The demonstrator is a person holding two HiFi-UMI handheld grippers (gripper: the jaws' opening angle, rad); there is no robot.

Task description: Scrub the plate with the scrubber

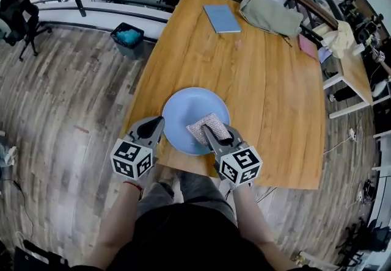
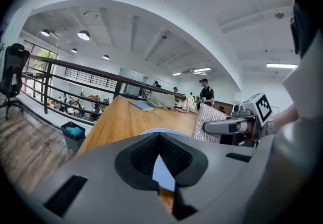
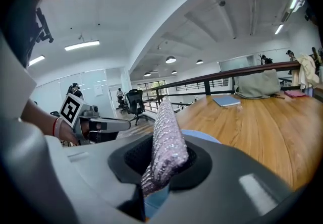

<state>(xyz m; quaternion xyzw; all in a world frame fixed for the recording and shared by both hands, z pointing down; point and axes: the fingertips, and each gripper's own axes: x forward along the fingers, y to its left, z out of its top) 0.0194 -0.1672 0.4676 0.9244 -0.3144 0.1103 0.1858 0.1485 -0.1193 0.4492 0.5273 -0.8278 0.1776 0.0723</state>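
A round light-blue plate [image 1: 186,111] lies on the wooden table [image 1: 275,111] near its front edge. My left gripper [image 1: 159,121] is at the plate's left rim; in the left gripper view [image 2: 159,140] its jaws are closed with the blue rim between them. My right gripper [image 1: 206,130] is over the plate's right half, shut on a pinkish-silver mesh scrubber [image 1: 198,127]. The scrubber [image 3: 166,137] stands upright between the right gripper's [image 3: 162,165] jaws. The left gripper view also shows the scrubber [image 2: 208,119] beside the plate [image 2: 166,131].
A blue notebook [image 1: 222,18], a grey-green bag [image 1: 269,14] and a pink item [image 1: 307,46] lie at the table's far end. A black railing [image 1: 122,4] runs behind it. A bin [image 1: 127,36] and an office chair [image 1: 15,16] stand on the floor at left.
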